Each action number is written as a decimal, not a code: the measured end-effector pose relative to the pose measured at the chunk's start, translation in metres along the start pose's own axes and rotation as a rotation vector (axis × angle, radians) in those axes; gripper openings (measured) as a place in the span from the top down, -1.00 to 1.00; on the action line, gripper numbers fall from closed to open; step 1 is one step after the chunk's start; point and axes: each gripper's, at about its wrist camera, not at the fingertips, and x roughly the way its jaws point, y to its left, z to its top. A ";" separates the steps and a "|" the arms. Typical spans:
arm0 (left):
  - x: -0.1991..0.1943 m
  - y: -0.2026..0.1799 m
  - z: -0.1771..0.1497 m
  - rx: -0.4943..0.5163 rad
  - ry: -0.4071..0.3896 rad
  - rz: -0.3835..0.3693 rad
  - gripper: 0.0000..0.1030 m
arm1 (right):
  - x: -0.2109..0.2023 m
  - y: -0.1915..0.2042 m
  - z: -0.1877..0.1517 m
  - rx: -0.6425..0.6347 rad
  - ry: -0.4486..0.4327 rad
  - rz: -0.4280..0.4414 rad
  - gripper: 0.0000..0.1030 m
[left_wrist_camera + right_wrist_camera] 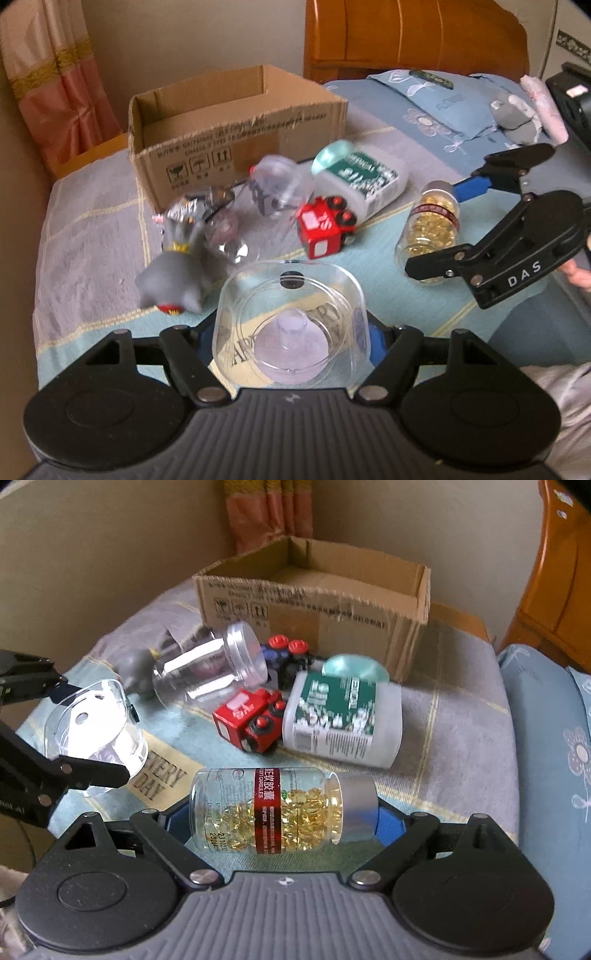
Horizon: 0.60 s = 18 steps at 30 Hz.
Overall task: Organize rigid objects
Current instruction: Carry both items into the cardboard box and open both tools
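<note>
My left gripper (290,325) is clamped on a clear plastic cup (290,317), its blue pads pressed against both of the cup's sides; the cup faces me open end first, with a small knob showing inside its base. Beyond it on the checked bedspread (85,236) lie a grey toy figure (173,273), a clear jar (280,181) on its side, a red toy truck (323,227) and a white bottle with a green label (364,177), all close together. The open cardboard box (236,125) stands just behind them. At the right my other gripper (443,229) brackets a capsule bottle (430,232) from both ends. A blue pillow (443,99) and a wooden headboard (406,33) lie further back.

From the right wrist, my right gripper (284,812) has the capsule bottle (273,808) lying crosswise between its fingers, silver cap to the right, yellow capsules pooled inside. The blue pads sit against the bottle's base and cap, so I read it as gripped end to end. Past it the red toy truck (251,720) touches the white bottle with a green label (343,720), and the clear jar (210,672) lies tilted to their left, with the grey toy figure (135,672) partly hidden behind it. The cardboard box (314,594) is behind the pile. At the left my left gripper (74,734) holds the clear plastic cup (92,734) above the bedspread (461,731).
</note>
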 end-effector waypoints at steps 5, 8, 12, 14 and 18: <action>-0.009 0.011 0.031 -0.030 -0.013 0.000 -0.42 | -0.016 -0.008 0.025 -0.021 -0.049 0.021 -0.86; -0.013 0.021 0.055 -0.035 -0.042 0.028 -0.42 | -0.022 -0.016 0.045 -0.018 -0.082 0.019 -0.86; -0.010 0.037 0.090 -0.040 -0.065 0.089 -0.42 | -0.029 -0.030 0.075 -0.010 -0.125 0.002 -0.86; -0.004 0.049 0.110 -0.055 -0.068 0.110 -0.42 | -0.030 -0.038 0.090 0.000 -0.142 -0.014 -0.86; 0.010 0.067 0.143 -0.073 -0.073 0.147 -0.42 | -0.025 -0.054 0.122 0.032 -0.154 -0.028 -0.86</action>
